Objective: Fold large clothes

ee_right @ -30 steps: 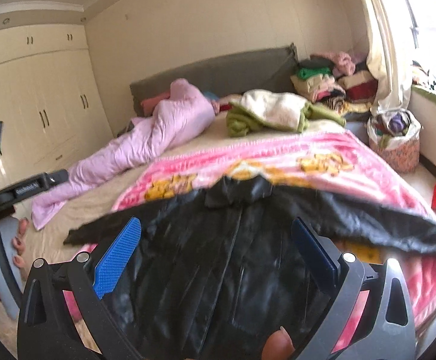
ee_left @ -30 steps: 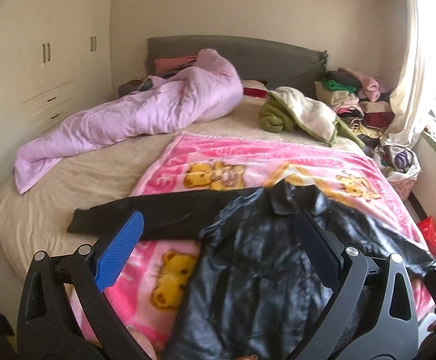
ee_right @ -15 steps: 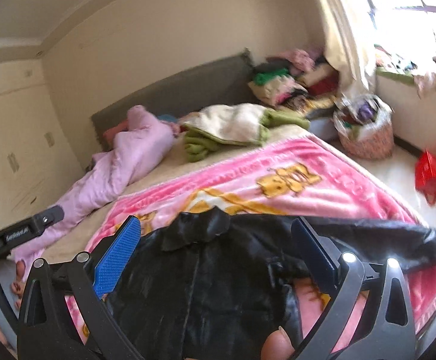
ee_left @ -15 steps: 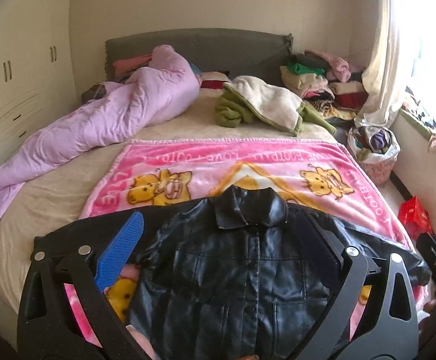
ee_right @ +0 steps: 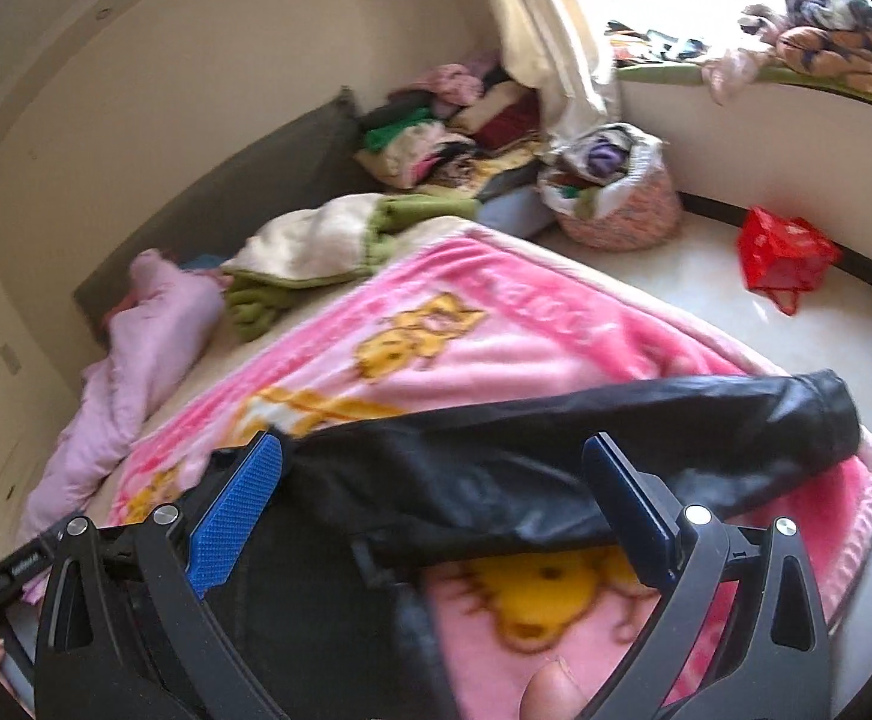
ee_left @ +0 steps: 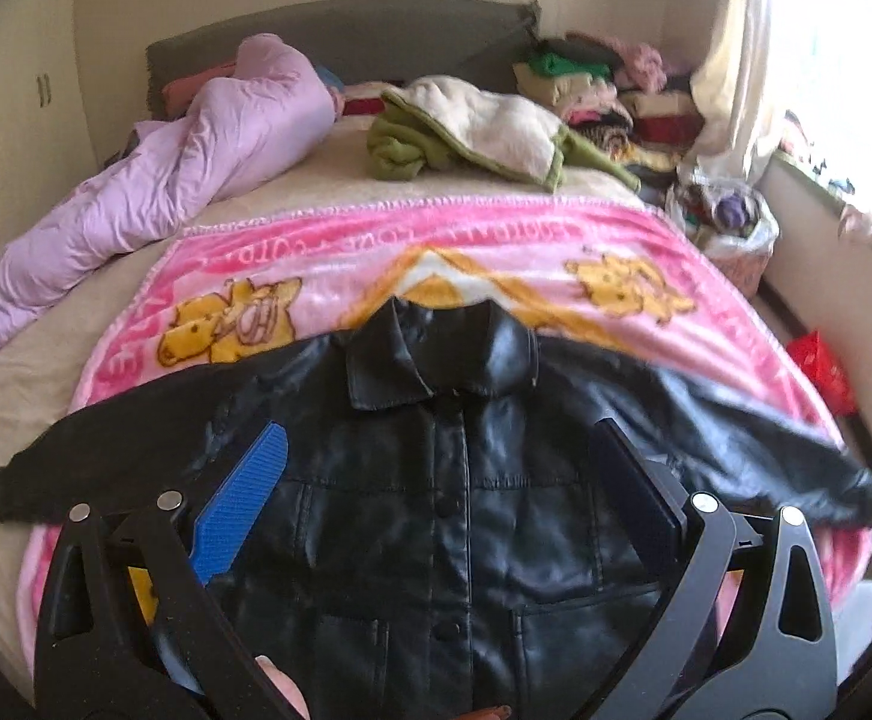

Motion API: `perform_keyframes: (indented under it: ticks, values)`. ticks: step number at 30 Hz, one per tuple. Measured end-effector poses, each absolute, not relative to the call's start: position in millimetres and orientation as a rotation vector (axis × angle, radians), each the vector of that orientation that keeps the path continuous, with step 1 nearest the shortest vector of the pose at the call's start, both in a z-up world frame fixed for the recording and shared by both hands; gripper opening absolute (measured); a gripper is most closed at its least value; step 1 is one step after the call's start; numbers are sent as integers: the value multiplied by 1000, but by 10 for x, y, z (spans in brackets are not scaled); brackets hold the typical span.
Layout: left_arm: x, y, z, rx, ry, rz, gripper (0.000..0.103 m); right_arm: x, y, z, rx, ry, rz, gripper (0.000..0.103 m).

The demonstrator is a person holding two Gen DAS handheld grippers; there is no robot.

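Jacket [ee_left: 454, 516], black leather, lies face up on pink cartoon blanket [ee_left: 496, 252], collar toward the headboard, both sleeves spread sideways. Left gripper [ee_left: 436, 474] hangs over the jacket's chest, jaws wide, nothing between them. Right gripper [ee_right: 432, 480] sits above the jacket's right sleeve [ee_right: 616, 450], jaws wide, holding nothing. Lilac duvet [ee_left: 153, 180] bunched at far left of bed; green-and-cream fleece blanket [ee_left: 484, 132] near headboard. Red bag [ee_right: 784, 252] on floor.
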State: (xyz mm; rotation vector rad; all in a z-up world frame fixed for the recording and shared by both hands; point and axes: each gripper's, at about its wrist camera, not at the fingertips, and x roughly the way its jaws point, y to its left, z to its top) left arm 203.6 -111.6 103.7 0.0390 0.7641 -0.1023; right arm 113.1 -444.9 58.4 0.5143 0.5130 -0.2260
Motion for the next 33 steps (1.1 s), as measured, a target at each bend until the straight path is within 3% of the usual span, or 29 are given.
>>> perform_keyframes:
  ticks: [11, 20, 33]
  values:
    - [2007, -1405, 532, 99, 856, -177, 94, 953, -5361, -138, 510, 578, -471, 99]
    - [2089, -1502, 388, 146, 855, -163, 94, 653, -5993, -307, 534, 536, -596, 99]
    - [2579, -1726, 293, 101, 887, -179, 94, 627, -6261, -946, 858, 638, -521, 99]
